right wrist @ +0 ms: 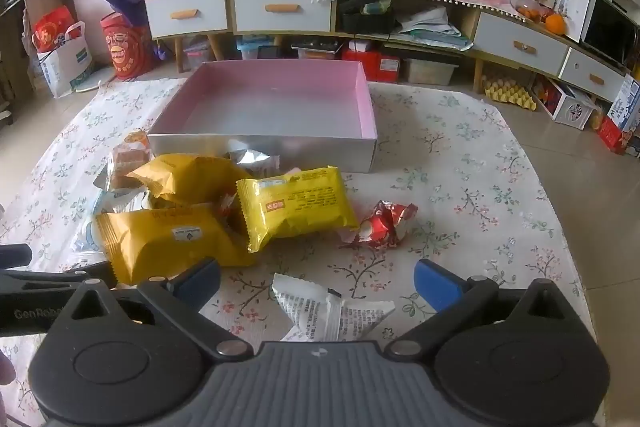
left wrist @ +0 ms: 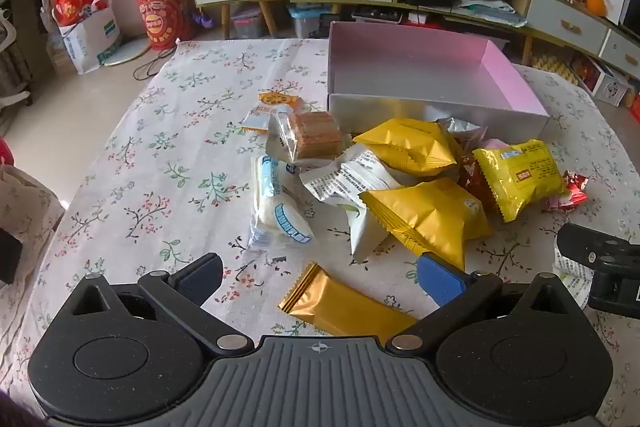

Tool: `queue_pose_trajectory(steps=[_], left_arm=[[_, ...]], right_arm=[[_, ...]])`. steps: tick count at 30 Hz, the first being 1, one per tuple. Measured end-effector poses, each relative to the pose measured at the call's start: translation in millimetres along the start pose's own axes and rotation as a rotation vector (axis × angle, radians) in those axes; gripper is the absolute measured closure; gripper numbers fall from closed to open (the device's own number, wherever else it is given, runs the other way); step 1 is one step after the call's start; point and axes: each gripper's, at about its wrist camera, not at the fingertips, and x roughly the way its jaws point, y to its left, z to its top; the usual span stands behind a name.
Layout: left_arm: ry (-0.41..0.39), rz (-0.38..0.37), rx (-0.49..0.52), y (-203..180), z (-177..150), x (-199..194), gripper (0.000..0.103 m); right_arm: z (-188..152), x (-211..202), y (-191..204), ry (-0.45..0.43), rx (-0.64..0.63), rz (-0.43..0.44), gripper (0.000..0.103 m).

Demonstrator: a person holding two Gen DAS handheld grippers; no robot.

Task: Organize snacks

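A counter [left wrist: 132, 163] covered in a floral cloth holds a loose pile of wrapped snacks in front of an open, pink-lined box [right wrist: 362, 107], which appears to have nothing in it. The pile sits just beside the box's near wall: several gold pillow packs, a bright yellow packet [right wrist: 296, 205], a clear-wrapped wafer [left wrist: 314, 135], a white and blue packet [left wrist: 280, 207], and a small red wrapper [right wrist: 384, 223] a little apart to the right.

The left hand-held gripper [left wrist: 320, 277] is spread wide and holds nothing; a flat gold packet [left wrist: 344, 307] lies on the cloth between its fingers. The right hand-held gripper [right wrist: 316, 281] is likewise wide open and has hold of nothing, with a white printed packet [right wrist: 332, 311] lying between its fingers.

Judging by the unfilled box, sorting has barely begun, and this looks like the approach to a first pick. The next move likely calls for lowering around one of these flat packets, closing on it gently so the thin, slippery wrapper does not slide out, then carrying it over the near wall into the box
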Motion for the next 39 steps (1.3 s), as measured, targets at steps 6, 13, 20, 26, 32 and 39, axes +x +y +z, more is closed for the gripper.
queue_pose_trajectory(steps=[6, 13, 20, 26, 32, 39], left_arm=[[-0.003, -0.009, 0.002, 3.1, -1.6, -0.4, 0.0], [0.012, -0.002, -0.015, 3.3, -0.2, 2.7, 0.0], [0.013, 0.0, -0.019, 3.6, -0.5, 2.0, 0.0], [0.015, 0.0, -0.023, 3.8, 1.2, 2.8, 0.0], [0.017, 0.002, -0.023, 4.4, 1.4, 4.1, 0.0], [0.017, 0.001, -0.025, 5.1, 0.5, 5.0, 0.0]], right_arm=[[0.2, 1.6, 1.0, 0.002, -0.008, 0.001, 0.014], [-0.3, 1.7, 3.9, 0.012, -0.025, -0.011, 0.014], [-2.7, 3.3, 5.8, 0.017, -0.032, -0.017, 0.014], [-1.8, 4.0, 5.1, 0.019, -0.028, -0.021, 0.014], [-2.4, 4.7, 2.9, 0.023, -0.016, -0.024, 0.014], [-2.7, 6.0, 2.8, 0.027, -0.015, -0.025, 0.014]])
